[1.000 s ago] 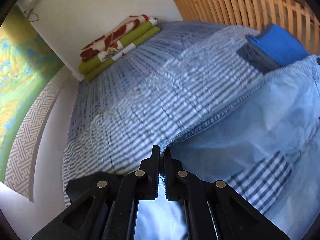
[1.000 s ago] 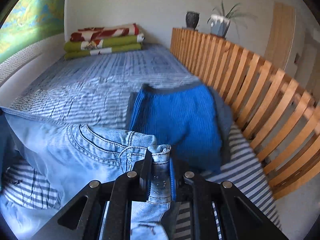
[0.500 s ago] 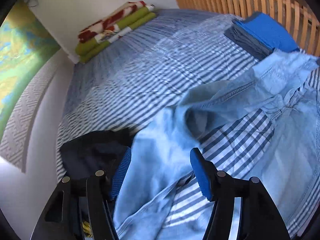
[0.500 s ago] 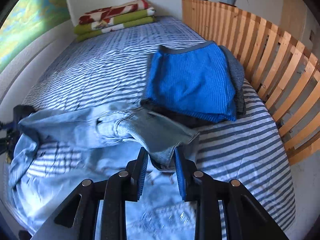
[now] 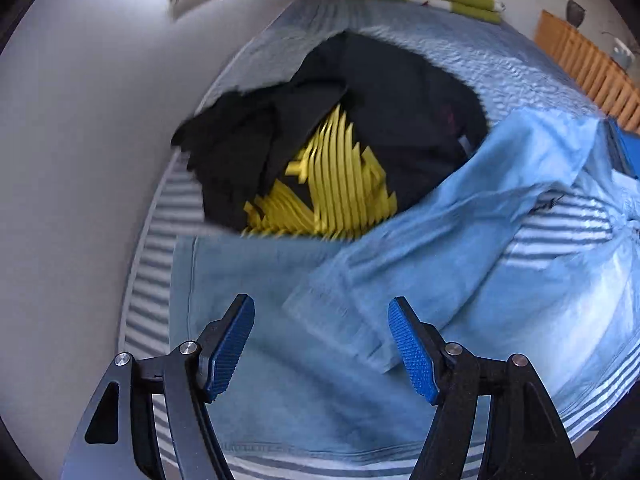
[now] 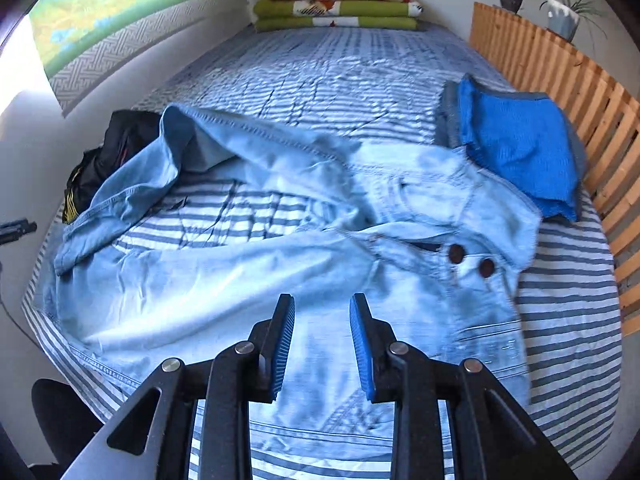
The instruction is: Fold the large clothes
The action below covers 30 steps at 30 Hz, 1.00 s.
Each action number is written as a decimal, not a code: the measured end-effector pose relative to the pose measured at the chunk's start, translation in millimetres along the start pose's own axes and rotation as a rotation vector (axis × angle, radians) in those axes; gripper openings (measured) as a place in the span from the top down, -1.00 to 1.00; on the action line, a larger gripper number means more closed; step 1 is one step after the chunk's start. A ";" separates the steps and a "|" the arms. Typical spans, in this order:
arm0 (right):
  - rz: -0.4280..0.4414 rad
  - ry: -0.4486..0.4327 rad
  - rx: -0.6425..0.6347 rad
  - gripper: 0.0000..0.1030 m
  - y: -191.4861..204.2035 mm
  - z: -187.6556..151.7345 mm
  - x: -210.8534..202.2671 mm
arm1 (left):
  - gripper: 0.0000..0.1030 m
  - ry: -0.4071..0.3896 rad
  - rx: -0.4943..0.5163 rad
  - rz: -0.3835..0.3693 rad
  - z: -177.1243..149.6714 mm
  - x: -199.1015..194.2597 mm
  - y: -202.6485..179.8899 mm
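Observation:
A light blue pair of jeans (image 6: 304, 240) lies rumpled across the near end of the striped bed (image 6: 328, 80), with two brown buttons near the waistband on the right. In the left wrist view the same jeans (image 5: 400, 280) spread under my left gripper (image 5: 321, 320), which hangs open just above the denim, holding nothing. My right gripper (image 6: 322, 320) is open too, over the middle of the jeans. A black garment with yellow print (image 5: 352, 136) lies crumpled at the left edge, partly under a jeans leg.
A folded blue and grey pile (image 6: 516, 148) sits at the right against the wooden slatted rail (image 6: 560, 76). Folded green and red blankets (image 6: 336, 8) lie at the far end. A white wall (image 5: 80, 160) borders the left side.
Both grippers let go of the jeans and opened; the denim dropped onto the bed. The left gripper swung left toward the black garment, and the right pulled back over the jeans.

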State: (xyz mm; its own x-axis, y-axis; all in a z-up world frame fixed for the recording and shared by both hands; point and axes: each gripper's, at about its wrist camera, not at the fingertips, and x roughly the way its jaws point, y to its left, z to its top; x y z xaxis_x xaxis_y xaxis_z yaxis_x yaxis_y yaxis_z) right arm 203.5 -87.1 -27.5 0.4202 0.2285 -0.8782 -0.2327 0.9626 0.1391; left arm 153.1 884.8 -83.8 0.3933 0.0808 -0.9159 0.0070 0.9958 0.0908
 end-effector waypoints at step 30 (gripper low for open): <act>0.001 -0.012 -0.129 0.01 131.5 198.3 101.5 | 0.94 -0.075 0.147 -0.020 6.6 11.0 -9.4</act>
State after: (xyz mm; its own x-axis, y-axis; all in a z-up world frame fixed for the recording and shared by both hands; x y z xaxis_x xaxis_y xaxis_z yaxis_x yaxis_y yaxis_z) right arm 389.5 91.6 -7.6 0.4302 0.2317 -0.8725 -0.3435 0.9358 0.0792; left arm 163.4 876.0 -92.1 0.4594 0.0524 -0.8867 0.1474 0.9799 0.1343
